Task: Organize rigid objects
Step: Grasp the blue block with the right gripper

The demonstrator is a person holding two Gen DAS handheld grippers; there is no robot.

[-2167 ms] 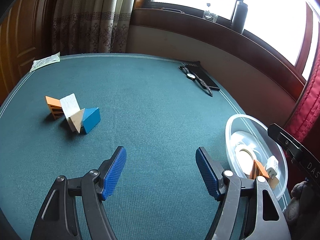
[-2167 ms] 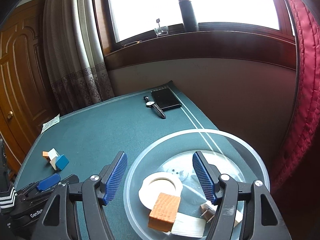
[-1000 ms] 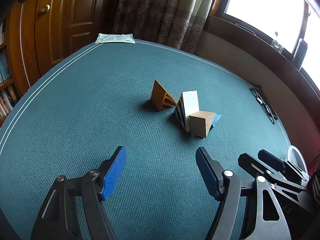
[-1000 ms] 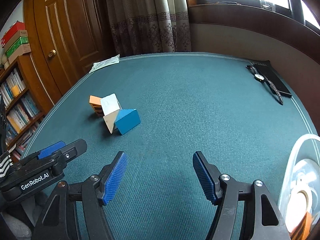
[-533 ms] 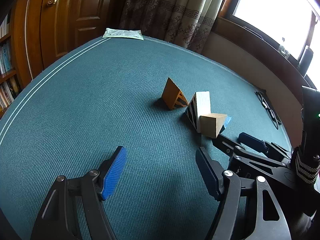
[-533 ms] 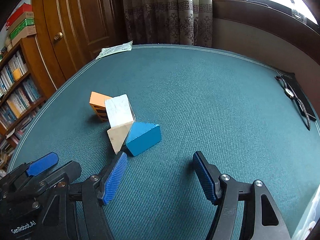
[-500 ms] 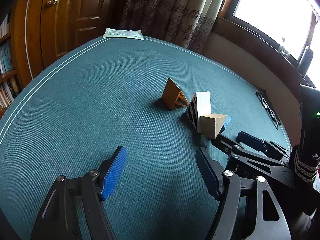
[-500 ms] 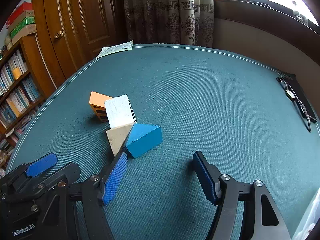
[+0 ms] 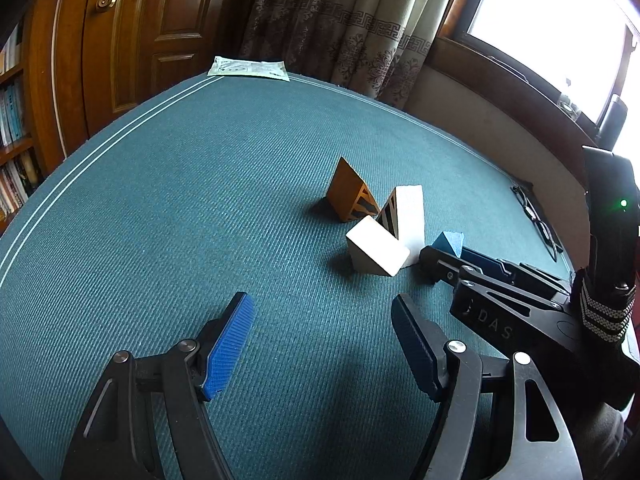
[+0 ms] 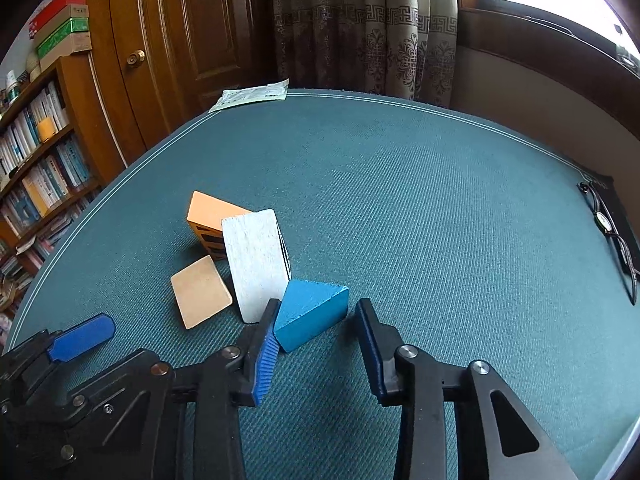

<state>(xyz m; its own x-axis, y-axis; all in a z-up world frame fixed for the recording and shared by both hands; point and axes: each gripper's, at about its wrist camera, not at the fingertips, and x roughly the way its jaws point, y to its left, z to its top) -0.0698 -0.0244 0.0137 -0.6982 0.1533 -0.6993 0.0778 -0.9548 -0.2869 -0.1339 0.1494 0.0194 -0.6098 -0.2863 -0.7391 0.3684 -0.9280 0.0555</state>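
- Left gripper is hanging over bare green felt, jaws standing apart with nothing between them.
- Right gripper is closing around the blue wedge; the left pad is touching it, the right pad sitting just clear.
- White block, tan block and orange block are clustering just beyond.

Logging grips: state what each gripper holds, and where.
Left gripper: nothing. Right gripper is closing around the blue wedge; only its left pad touches the wedge's end, so nothing is held yet.

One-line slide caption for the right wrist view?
Right gripper closing around a blue wedge block beside white, tan and orange blocks on green felt table.
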